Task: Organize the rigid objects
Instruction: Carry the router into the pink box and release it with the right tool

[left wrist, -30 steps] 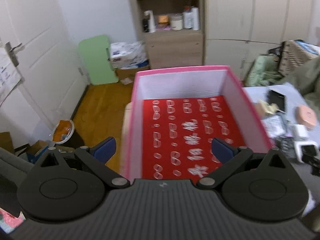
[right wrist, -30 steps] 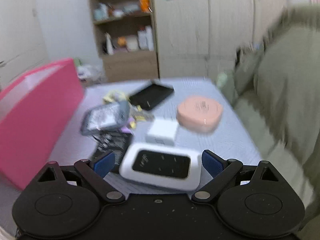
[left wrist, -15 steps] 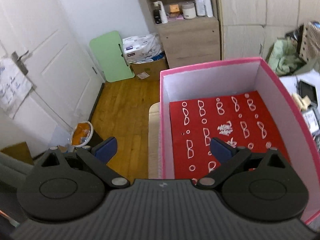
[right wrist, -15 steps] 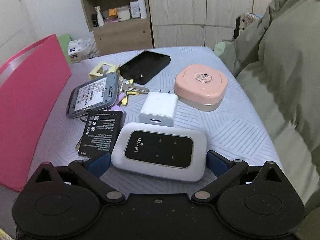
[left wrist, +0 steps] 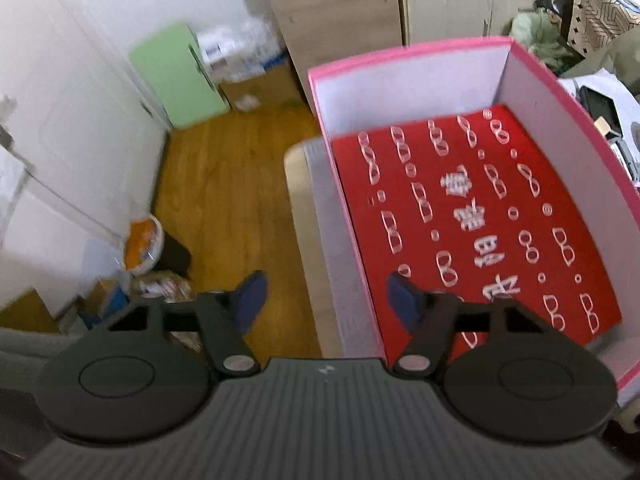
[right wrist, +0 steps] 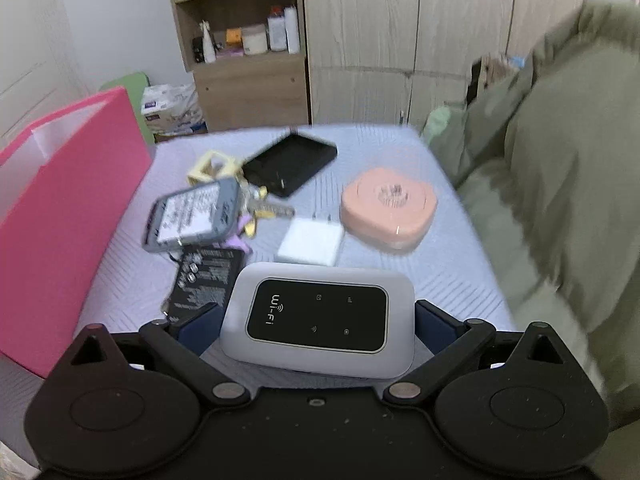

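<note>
Near the bed's front edge, right gripper (right wrist: 316,320) straddles the white Wi-Fi router (right wrist: 318,318), jaws wide, unclamped. Left gripper (left wrist: 324,298) is closing over the pink box (left wrist: 408,54) wall. Next: squeeze router, lift, carry boxward.

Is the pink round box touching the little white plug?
Apart. The right wrist view shows a strip of the striped bedcover between the pink round box and the white plug, though the picture is a bit blurred.
</note>
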{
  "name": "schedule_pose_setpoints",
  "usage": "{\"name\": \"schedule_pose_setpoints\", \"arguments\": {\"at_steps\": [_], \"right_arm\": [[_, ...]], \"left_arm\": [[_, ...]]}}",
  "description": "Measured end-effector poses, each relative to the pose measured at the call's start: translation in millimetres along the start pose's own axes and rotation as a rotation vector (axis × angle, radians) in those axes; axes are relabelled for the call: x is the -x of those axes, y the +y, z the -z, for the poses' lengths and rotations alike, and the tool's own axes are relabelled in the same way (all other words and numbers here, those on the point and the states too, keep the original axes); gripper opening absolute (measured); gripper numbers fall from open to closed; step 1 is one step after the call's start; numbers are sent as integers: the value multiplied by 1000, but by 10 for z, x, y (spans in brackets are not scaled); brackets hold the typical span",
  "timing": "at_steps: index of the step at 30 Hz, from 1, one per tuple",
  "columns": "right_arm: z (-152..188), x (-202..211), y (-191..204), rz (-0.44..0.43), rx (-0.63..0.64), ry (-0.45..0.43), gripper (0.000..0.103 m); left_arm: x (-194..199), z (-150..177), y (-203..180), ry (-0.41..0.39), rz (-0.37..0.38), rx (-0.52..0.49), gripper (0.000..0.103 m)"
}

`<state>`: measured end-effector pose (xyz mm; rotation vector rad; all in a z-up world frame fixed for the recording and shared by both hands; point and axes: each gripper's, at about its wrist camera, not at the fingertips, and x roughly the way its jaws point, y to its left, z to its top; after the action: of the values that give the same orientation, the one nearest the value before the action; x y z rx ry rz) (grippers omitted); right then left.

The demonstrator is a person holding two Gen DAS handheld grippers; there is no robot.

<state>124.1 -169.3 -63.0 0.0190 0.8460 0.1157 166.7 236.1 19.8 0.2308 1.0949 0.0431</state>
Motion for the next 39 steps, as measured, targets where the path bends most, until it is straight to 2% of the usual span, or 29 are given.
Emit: {"name": "schedule_pose_setpoints", "arguments": {"at_steps": [1,3,4,5,6,9,13,18,20,24,28,33,39], "right_arm": [[-40,55,11,-3,7,-10,102],[-156,161,81,-24,28,-36,102],[-225,216,121,-43,42,-49,102],[-296,276,180,-67,61,-64,102],[-384,333,256,-98,86,-82,102],[-645,473,534,-195,173,-127,102],[-989,541,979,-348,296,-146,102],[-1316,353,1592,-549,412,-54,102],[-1404,206,1820,-596,459,0,102],[-1544,-258,2247,-609,593,92,102],[-1628,-700,2512,-606,721,157,102],[-1586,-975,2711,-623,889,203,102],[-1633,-1169,2917,-660,1004,248,102]], "left_arm": [[-51,1,0,20,20,-5,50],[-131,17,-13,50,67,-13,30],[-181,23,-23,74,105,-11,15],[-228,34,-21,98,148,1,9],[-264,42,-24,114,160,17,7],[-265,76,-83,106,138,9,7],[-233,100,-73,114,165,44,8],[-193,159,-60,95,185,69,9],[-191,162,-39,89,193,78,9],[-190,157,-34,89,194,88,9],[-190,150,-54,92,186,78,9],[-198,150,-49,91,186,86,9],[-196,161,-26,86,188,105,9]]}}
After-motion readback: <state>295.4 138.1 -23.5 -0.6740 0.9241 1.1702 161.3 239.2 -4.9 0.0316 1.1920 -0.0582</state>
